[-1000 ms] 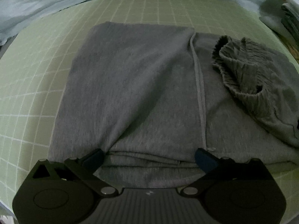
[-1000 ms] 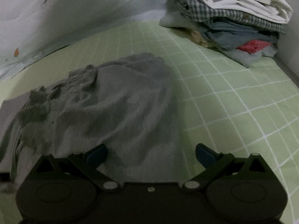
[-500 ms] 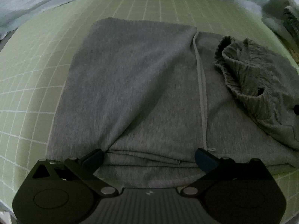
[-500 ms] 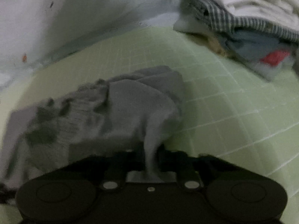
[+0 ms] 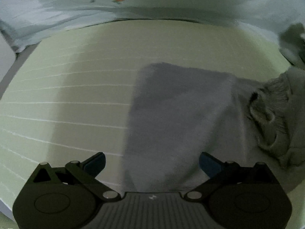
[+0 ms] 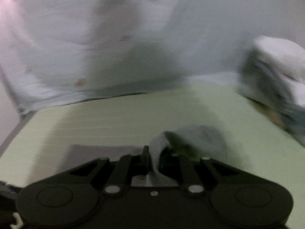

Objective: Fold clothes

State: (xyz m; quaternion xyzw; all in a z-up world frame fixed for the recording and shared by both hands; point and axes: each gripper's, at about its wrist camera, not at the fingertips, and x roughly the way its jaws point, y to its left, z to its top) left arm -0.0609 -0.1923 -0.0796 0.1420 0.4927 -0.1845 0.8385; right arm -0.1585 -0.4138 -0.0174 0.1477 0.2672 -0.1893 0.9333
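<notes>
A grey knit garment (image 5: 181,114) lies on the green checked sheet (image 5: 76,95), and its ribbed hem (image 5: 270,114) is bunched up at the right. My left gripper (image 5: 152,162) hovers open over the garment's near left part, with nothing pinched between its blue pads (image 5: 207,162). In the right wrist view my right gripper (image 6: 154,158) is shut on a fold of the same grey garment (image 6: 160,147) and holds it lifted off the sheet. The rest of the cloth hangs and trails below, partly hidden by the gripper body. Both views are blurred.
A pale blue quilt (image 5: 95,9) with small orange marks is bunched along the far edge of the sheet (image 6: 114,118). A stack of folded clothes (image 6: 276,72) stands at the far right. Bare sheet spreads left of the garment.
My right gripper went from wide open to shut on the garment's near edge and rose with it. My left gripper stayed open and lifted and shifted left, so the garment now sits to the right.
</notes>
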